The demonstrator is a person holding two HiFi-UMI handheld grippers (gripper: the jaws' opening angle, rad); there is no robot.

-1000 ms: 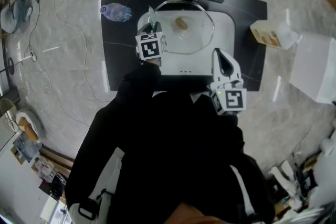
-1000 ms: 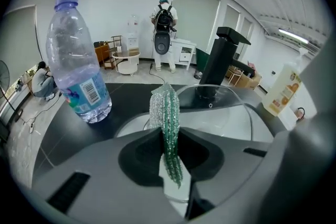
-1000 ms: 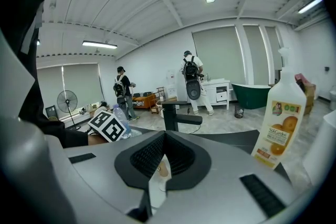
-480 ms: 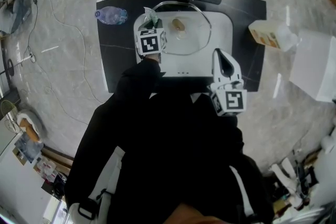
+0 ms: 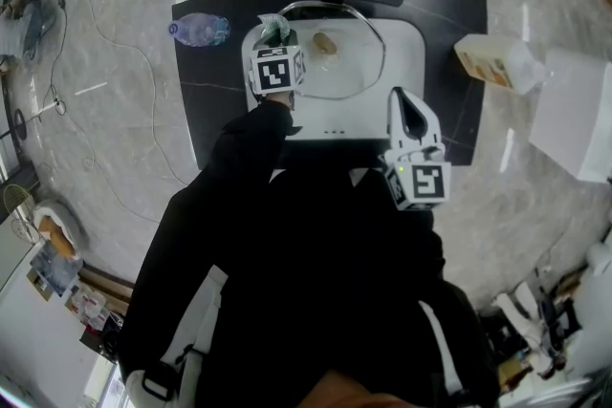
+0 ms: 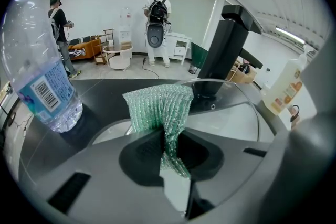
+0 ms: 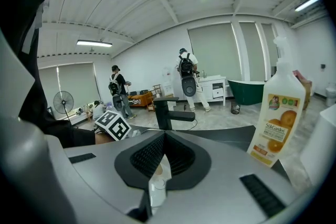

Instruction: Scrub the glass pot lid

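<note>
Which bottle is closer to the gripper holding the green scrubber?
The clear water bottle, lying just left of the left gripper; the orange-label bottle is far off on the right.

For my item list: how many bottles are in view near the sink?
2. A clear water bottle left of the sink on the counter; a detergent bottle at the counter's right end. The person may hide more.

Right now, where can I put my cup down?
Bare black counter left of the sink, in front of the water bottle; another strip between sink and soap bottle. The sink is crowded: glass lid, left gripper with its cloth.
</note>
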